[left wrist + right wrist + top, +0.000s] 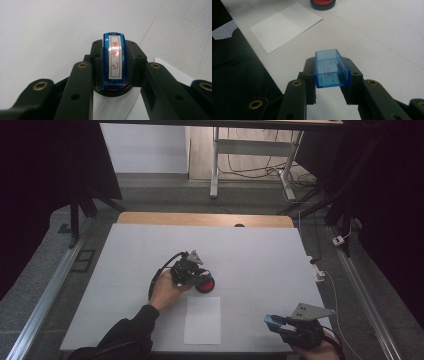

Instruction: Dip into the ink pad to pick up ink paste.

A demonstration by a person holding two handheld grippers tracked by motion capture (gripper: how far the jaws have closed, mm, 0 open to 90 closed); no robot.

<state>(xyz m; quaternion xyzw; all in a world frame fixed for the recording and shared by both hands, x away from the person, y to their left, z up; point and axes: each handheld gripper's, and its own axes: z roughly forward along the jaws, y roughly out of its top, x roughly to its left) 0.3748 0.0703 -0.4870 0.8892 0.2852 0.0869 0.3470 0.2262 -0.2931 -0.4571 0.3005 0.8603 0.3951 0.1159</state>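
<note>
While the left gripper [197,276] sits over the red ink pad [205,284], its jaws are clenched on a blue stamp [115,61], whose long white label with red characters faces up between the two black jaws in the left gripper view. Under the stamp a dark round rim with a sliver of red shows, so the stamp's lower end is at the ink pad; whether it presses into the pad cannot be told. From the high view the person's left hand [165,290] holds this gripper just beyond the far edge of the white sheet of paper [202,319], with the ink pad touching none of the paper.

Off to the right of the paper, near the table's [260,255] front edge, the right gripper [276,322] is closed on a clear blue stamp cover [331,68], an open-topped box held by its long sides, raised above the table.
</note>
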